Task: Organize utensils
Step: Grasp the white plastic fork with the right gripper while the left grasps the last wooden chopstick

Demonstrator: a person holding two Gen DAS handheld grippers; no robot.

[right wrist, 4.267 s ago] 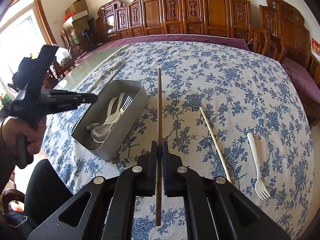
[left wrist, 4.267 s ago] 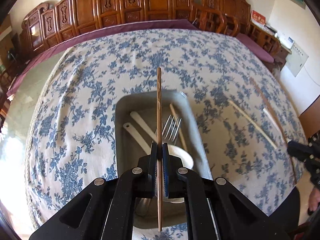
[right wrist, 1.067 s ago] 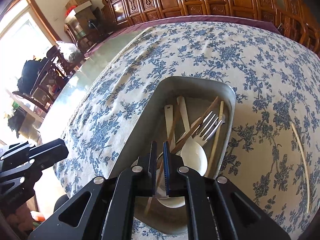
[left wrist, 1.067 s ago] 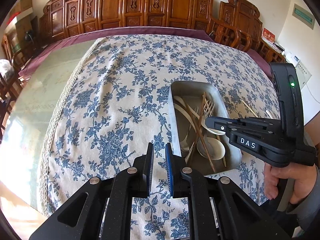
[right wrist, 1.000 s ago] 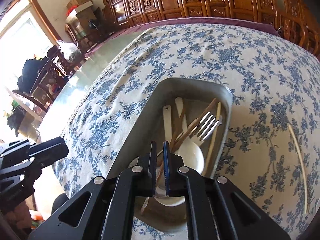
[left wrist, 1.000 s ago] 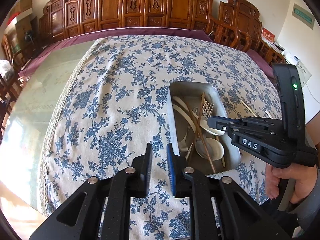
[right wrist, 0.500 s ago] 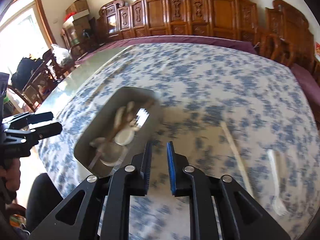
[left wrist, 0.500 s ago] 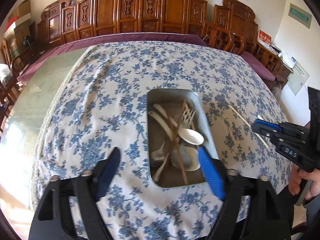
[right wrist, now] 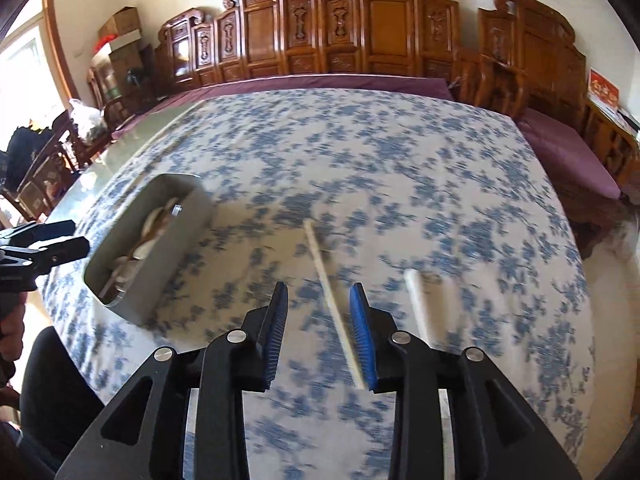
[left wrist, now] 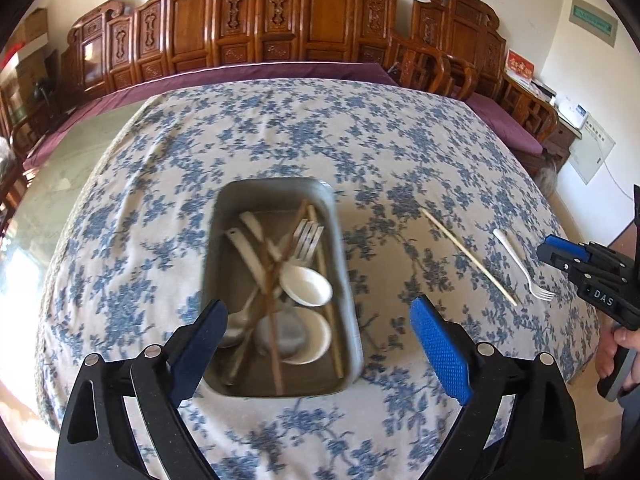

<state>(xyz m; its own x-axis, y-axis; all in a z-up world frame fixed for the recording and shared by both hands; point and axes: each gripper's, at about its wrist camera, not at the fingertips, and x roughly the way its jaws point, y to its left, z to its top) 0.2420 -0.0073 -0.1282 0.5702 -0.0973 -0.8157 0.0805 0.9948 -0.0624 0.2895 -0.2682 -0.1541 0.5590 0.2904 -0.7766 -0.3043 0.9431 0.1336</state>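
White letters "DAS" are on the right gripper (left wrist: 560, 254), which hovers with fingers apart above the pale chopstick (right wrist: 334, 308). The left gripper (left wrist: 316, 344), spread wide, hangs over the metal tray (left wrist: 340, 240).

Tablecloth (left wrist: 360, 128): white fabric with blue floral print; covers most of the table in both views.
Table edge (left wrist: 72, 152): bare glossy surface, exposed at 9 to 10 o'clock of the cloth.
Purple runner (right wrist: 320, 80): borders the cloth at 12 o'clock.
Carved wooden chairs (left wrist: 320, 20): row against the wall, 12 o'clock.
Cardboard boxes (right wrist: 120, 28): stacked at 10 o'clock, right wrist view.
Wall panel (left wrist: 592, 148): white, at 3 o'clock, left wrist view.
Green sign (left wrist: 594, 20): on the wall, 2 o'clock.
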